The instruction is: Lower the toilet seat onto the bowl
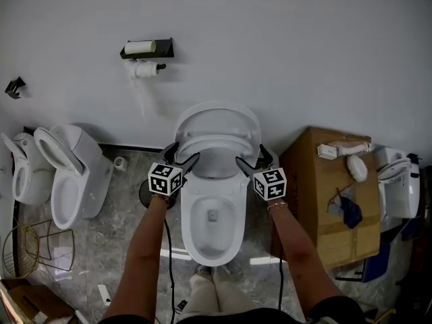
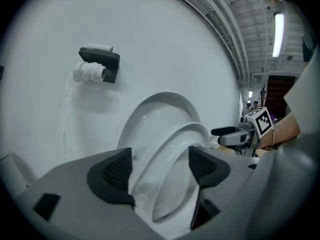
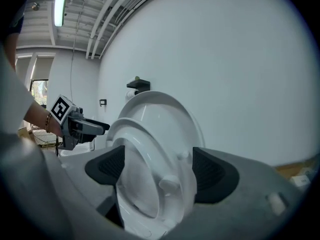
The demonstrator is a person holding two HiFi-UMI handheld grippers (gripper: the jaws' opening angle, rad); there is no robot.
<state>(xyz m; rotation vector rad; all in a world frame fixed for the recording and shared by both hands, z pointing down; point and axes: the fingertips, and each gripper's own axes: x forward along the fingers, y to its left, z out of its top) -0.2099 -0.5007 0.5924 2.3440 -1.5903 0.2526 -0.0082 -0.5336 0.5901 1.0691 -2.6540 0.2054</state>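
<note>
**Q:** What do your grippers hold at this moment?

**A:** Nothing is clamped. Your left gripper [image 2: 160, 168] and right gripper [image 3: 159, 169] each stand with jaws spread, one on either flank of the toilet seat [image 2: 172, 144]. Its rim runs between the pads, and no firm pinch shows. The seat stands raised, tipped slightly forward of the lid [image 1: 217, 117], its free edge high over the bowl [image 1: 214, 256].

**Q:** What could go wrong from here?

**A:** Judging by this pose, three things. If you pull before both pairs of pads bite, the glossy rim may slip out and slam onto the bowl. If you close one side sooner, you may twist the hinges. If a rear jaw catches the lid's edge, the lid may come down too
</note>
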